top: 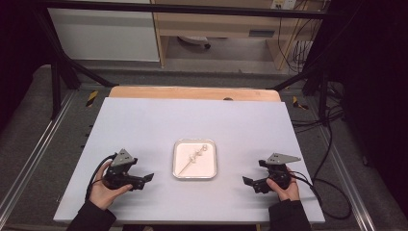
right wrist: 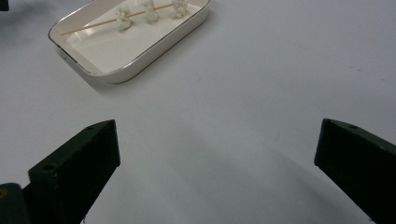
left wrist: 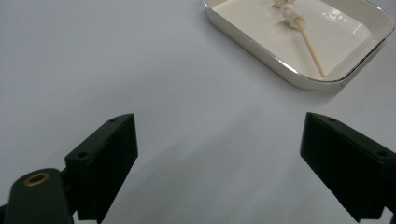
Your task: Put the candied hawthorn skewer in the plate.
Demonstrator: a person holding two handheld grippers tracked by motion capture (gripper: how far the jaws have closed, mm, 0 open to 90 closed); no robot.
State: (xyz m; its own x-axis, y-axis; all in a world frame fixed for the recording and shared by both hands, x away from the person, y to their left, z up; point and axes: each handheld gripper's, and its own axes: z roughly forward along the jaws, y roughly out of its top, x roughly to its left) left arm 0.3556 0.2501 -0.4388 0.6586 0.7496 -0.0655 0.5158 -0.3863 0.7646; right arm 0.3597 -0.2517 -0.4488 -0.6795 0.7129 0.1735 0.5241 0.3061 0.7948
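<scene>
My left gripper sits low at the table, jaws wide, nothing btwn, aimed at the tray. Right gripper mirrors it, also wide, empty. Skewer lies diagonally in tray, midway btwn both.

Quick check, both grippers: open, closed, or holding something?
Left gripper: open, jaws wide apart, nothing between them, off to the side of the tray.
Right gripper: open, jaws wide apart, nothing between them.

A white tray with a gold-lined rim holds a tan skewer of white pieces.
</scene>
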